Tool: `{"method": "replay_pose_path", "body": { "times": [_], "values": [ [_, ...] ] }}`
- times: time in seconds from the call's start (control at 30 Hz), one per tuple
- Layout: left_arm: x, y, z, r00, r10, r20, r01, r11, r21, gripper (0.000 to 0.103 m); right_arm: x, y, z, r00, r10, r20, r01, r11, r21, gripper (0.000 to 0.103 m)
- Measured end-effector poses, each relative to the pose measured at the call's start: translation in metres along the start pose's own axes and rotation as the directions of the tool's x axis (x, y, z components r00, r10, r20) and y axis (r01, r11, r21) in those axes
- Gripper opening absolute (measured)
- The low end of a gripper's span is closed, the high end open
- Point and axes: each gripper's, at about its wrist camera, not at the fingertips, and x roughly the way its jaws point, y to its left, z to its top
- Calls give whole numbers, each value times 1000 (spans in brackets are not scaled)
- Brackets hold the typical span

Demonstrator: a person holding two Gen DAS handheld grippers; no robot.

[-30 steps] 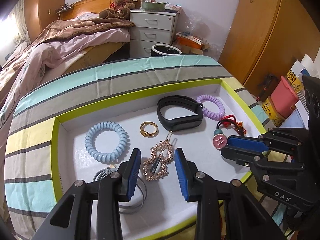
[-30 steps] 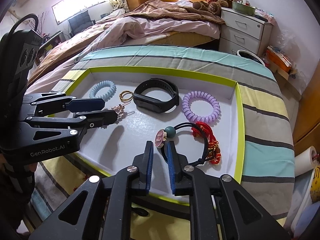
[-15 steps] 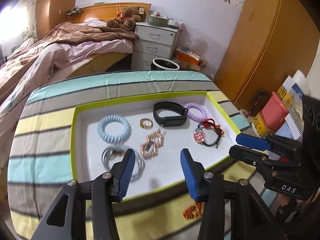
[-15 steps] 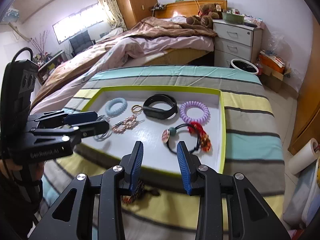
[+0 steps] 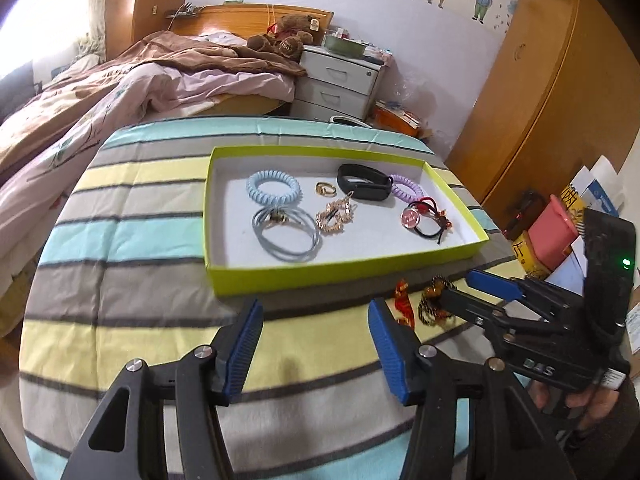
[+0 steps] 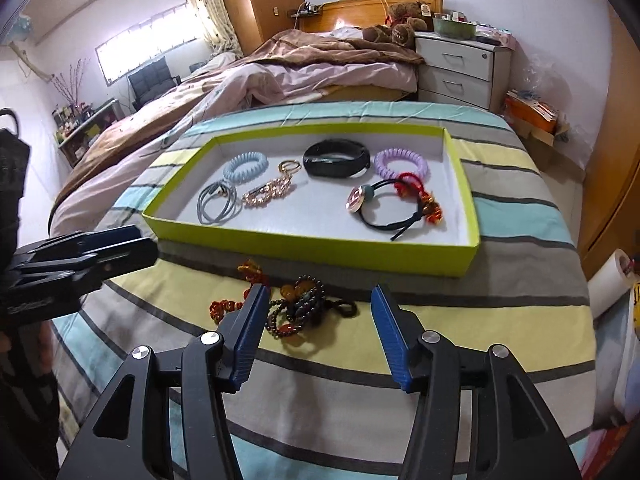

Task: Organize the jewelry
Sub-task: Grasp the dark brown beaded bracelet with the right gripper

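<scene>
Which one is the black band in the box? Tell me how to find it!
Look inside the lime-green box on the striped cloth. Along its far side, the black band lies between a small gold ring and a purple coil tie. It is the only wide, smooth, solid-black loop.

I see the lime-green tray (image 6: pixel 312 246) lying flat on the striped cloth, white inside. In it, left to right: grey cord loops (image 6: pixel 216 202), a pale blue coil band (image 6: pixel 245 165), a rose-gold clip (image 6: pixel 267 194), a gold ring (image 6: pixel 289 166), a black wristband (image 6: pixel 335 159), a lilac coil band (image 6: pixel 401 164), and a black-and-red hair tie (image 6: pixel 394 208). Near the tray's front wall, a tangle of dark beaded bracelets (image 6: pixel 298 312) rests outside on the cloth.
</scene>
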Motion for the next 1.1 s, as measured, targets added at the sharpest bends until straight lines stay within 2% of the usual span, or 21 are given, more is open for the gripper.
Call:
{"method": "replay_pose_path", "body": {
  "times": [0.17,0.5,0.53,0.7,0.77,0.97,1.1],
  "values": [
    [-4,2,-12,1000,19,-7,-19,1000,-1,54,9,8,-1,999,-47,-23,47,999,-19,54],
    [-11,3,-19,1000,6,2,-6,1000,-5,54,17,15,-7,992,-118,-43,116,992,-50,53],
    [-10,2,-19,1000,3,0,-3,1000,-6,54,17,16,-7,992,-116,-42,114,992,-50,47],
    [-6,-1,-22,1000,-11,-20,11,1000,-10,54,15,13,-8,991,-130,-36,128,991,-44,33],
    [-4,-3,-23,999,-34,-27,33,999,-13,54,14,12,-8,992,-123,-34,122,992,-43,21],
    [3,-8,-27,995,-84,-48,82,996,-40,54,11,11,-10,995,-97,-24,96,995,-37,11],
    [10,-12,-30,990,-113,-87,110,993,-43,54,7,9,-12,996,-87,-16,86,996,-36,11]
  ]
}}
